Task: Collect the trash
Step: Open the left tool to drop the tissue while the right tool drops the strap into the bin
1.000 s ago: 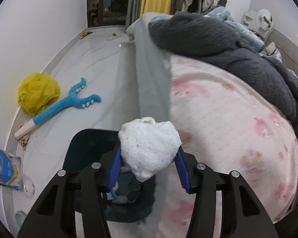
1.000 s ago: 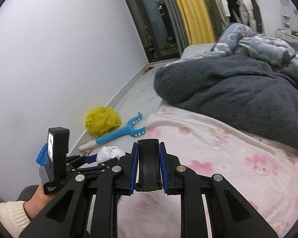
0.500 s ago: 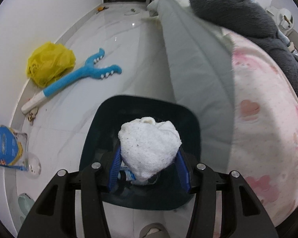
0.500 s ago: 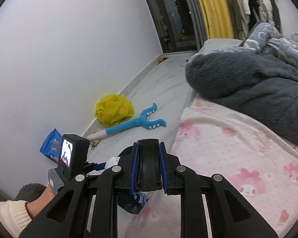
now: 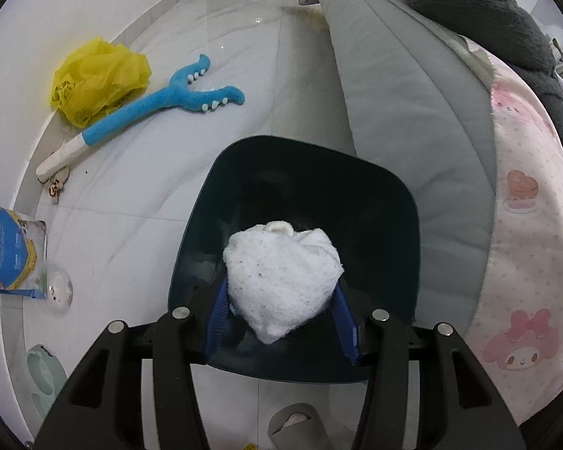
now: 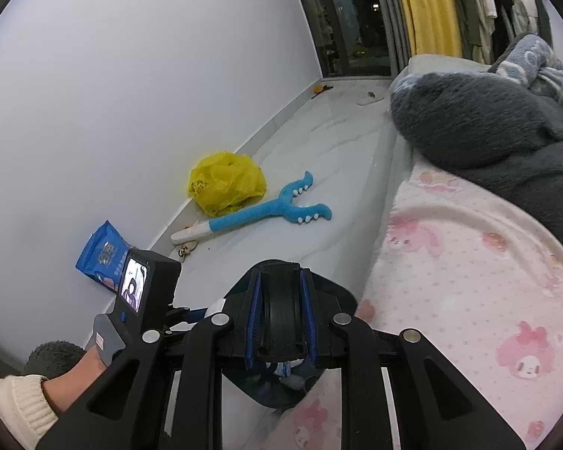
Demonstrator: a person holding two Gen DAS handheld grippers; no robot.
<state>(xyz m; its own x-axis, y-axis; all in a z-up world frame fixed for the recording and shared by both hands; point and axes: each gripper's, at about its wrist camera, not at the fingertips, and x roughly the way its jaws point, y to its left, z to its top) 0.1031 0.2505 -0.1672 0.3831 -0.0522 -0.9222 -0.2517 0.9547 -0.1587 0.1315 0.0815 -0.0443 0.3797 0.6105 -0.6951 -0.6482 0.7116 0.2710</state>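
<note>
Two hand-held grippers over a bedroom floor beside a bed w/ pink cartoon-print sheet. Left gripper clamped on a crumpled white tissue wad, blue pads pressing both sides, poised directly above the open mouth of a dark bin. Right gripper clenched on the bin's black rim, bin tucked against the bed edge. Still on the tiles near the wall: yellow plastic bag, touching a blue plush claw toy; blue snack packet farther along, nearer the cameras. In right wrist view, a hand in a cream knit cuff at lower left, gripping the left tool's handle. Dark grey fleece blanket heaped on the bed.
</note>
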